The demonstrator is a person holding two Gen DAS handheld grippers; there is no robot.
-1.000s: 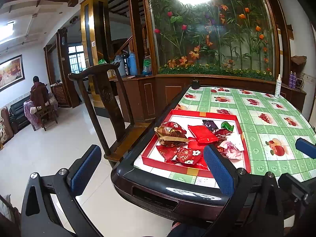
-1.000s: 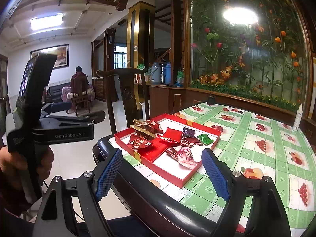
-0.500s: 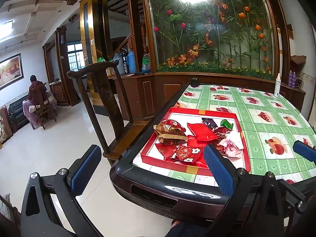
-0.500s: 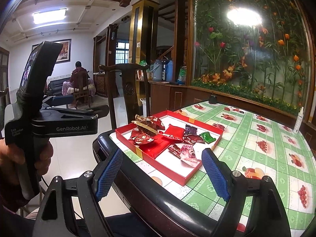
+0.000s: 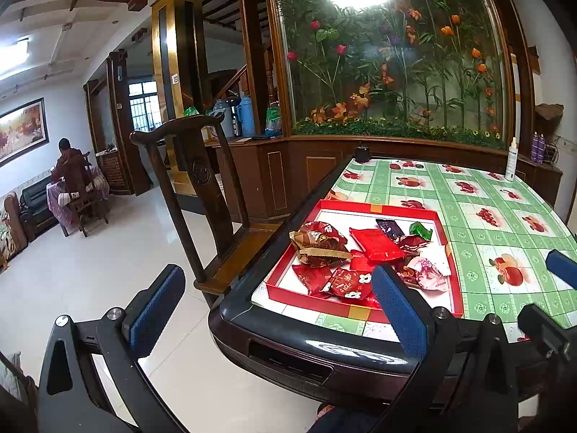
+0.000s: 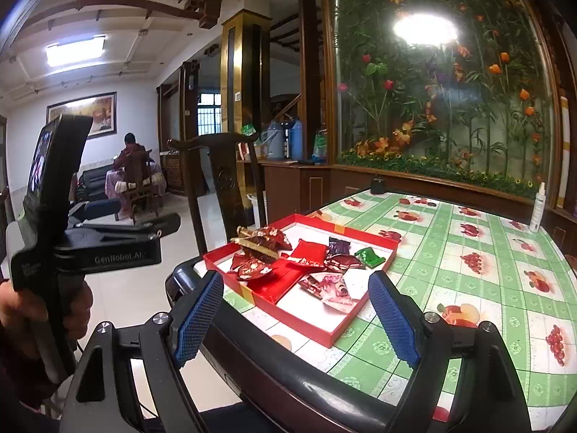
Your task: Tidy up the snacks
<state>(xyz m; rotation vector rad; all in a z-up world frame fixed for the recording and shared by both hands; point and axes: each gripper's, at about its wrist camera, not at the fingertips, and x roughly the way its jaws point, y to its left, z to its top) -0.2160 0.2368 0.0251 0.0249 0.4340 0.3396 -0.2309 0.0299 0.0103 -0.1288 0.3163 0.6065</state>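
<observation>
A shallow red tray (image 5: 364, 210) (image 6: 317, 328) lies near the table's front left corner, holding several wrapped snacks: a brown-and-gold pack (image 5: 319, 243) (image 6: 261, 243), a red packet (image 5: 375, 243) (image 6: 308, 250), a purple one (image 5: 388, 227) (image 6: 339, 245), a green one (image 5: 420, 231) (image 6: 369, 256) and a pink one (image 5: 427, 274) (image 6: 333, 287). My left gripper (image 5: 277, 310) is open and empty, before the table edge, left of the tray. My right gripper (image 6: 295, 314) is open and empty, just short of the tray.
The table (image 5: 505, 223) has a green fruit-print cloth and a dark rounded rim (image 6: 274, 357). A dark wooden chair (image 5: 202, 195) stands at its left side. A white spray bottle (image 5: 511, 158) stands at the far edge. A flower display wall lies behind.
Both grippers have drifted slightly closer to the table and a little leftward. Both stay open and empty. The snacks have not moved.
</observation>
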